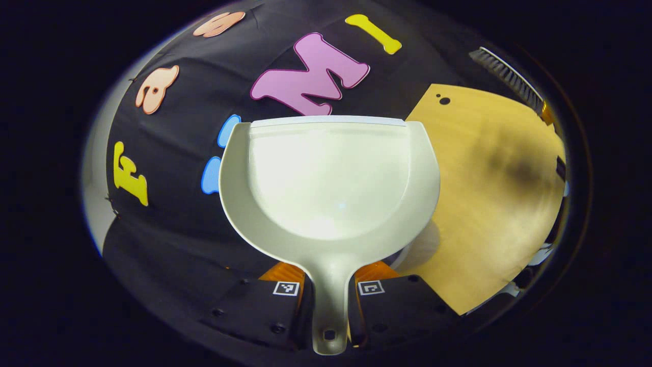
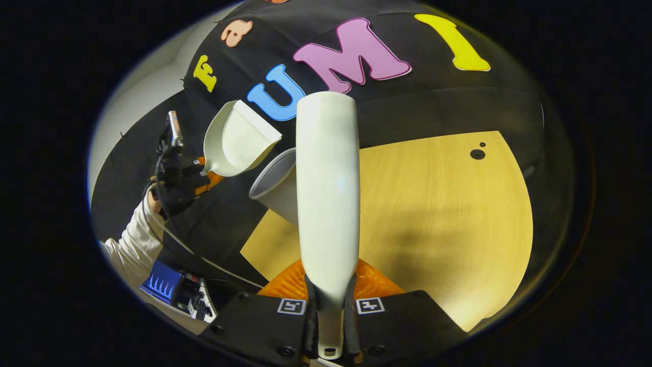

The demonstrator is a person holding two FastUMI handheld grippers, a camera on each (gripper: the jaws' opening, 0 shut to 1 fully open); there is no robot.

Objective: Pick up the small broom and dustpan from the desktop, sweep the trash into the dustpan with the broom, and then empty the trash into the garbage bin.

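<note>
Black cloth wall (image 2: 458, 107), pale wooden desktop (image 2: 448, 214) (softly shadowed)

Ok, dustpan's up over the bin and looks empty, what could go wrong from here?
1. The left claw pinches only the dustpan's thin handle; the wide pan may twist or slip as it tilts.
2. The bin sits at the table's edge, just under the pan, so a low pass could knock it off.
3. The broom in the right claw points toward the bin and could bump it.

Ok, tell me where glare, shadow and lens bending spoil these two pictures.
Left gripper view: glare washes out the dustpan bowl; a soft dark shadow blotch lies on the desktop; the broom bristles curve at the fisheye edge.
Right gripper view: a mild sheen runs down the broom; a faint shadow crosses the desktop, whose edge bows.
</note>
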